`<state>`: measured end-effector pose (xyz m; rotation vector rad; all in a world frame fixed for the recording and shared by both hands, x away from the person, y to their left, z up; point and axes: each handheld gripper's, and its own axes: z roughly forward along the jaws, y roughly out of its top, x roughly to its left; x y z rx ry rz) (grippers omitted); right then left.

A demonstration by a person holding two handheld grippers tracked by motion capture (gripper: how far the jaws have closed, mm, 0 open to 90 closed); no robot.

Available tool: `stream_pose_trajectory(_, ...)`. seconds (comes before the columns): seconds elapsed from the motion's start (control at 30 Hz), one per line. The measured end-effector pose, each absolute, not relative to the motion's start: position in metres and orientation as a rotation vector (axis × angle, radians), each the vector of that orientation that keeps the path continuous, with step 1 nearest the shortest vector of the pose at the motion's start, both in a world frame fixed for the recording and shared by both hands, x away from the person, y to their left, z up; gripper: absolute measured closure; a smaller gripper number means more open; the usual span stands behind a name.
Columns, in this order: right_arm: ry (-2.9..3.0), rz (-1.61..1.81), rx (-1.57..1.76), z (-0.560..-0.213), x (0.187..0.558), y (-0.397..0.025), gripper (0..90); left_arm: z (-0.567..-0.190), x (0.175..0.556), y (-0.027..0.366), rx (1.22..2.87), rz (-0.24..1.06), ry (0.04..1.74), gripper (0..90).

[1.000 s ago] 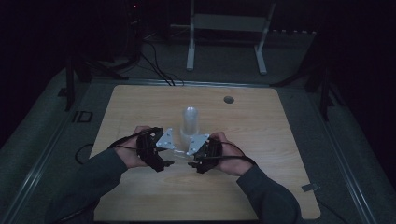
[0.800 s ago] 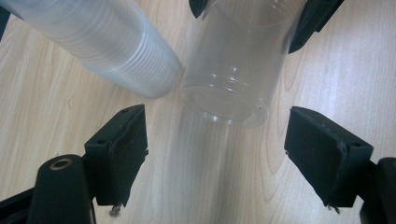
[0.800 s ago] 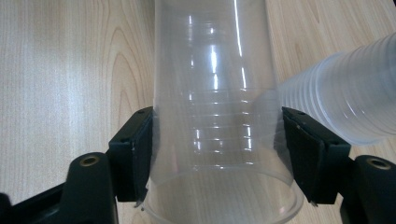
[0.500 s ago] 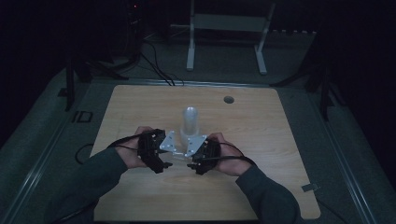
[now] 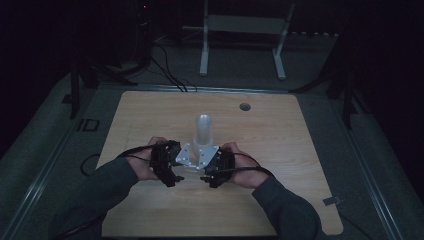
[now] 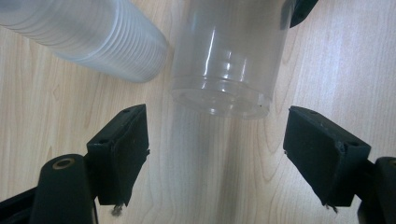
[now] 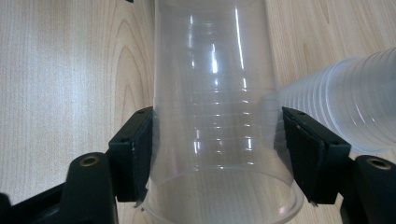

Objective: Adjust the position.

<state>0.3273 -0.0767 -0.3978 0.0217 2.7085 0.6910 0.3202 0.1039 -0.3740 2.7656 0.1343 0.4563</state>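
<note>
Beside the cup stack [image 6: 88, 39] on the table [image 5: 300, 150], our right gripper [image 7: 217, 158] pinches the clear cup [image 7: 217, 116], rim cut off below, while our left gripper [image 6: 217, 154] stays spread before its base.

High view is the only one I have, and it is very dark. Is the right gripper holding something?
Observer: Yes. The right gripper has its fingers against both sides of a clear cup, near the rim.
Operator: And the left one, does it hold the cup too?
Observer: No. The left gripper is open. The base of the cup is just ahead of its fingers, not between them.
Operator: Is the pale thing behind the grippers another cup?
Observer: It is a stack of cups, nested together, on the table beside the single cup.
</note>
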Motion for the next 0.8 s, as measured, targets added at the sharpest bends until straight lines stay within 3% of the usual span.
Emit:
stream_pose_trajectory(0.6, 2.695, 0.659, -0.018, -0.397, 0.322, -0.072, 31.3, -0.378, 0.325, 0.098, 2.793, 0.389, 0.094, 28.1)
stream_pose_trajectory(0.63, 2.692, 0.655, -0.023, -0.397, 0.322, -0.072, 31.3, -0.387, 0.319, 0.095, 2.662, 0.356, 0.248, 28.7)
stream_pose_trajectory(0.8, 2.696, 0.660, -0.039, -0.396, 0.322, -0.071, 31.3, -0.387, 0.321, 0.094, 2.683, 0.341, 0.225, 29.7)
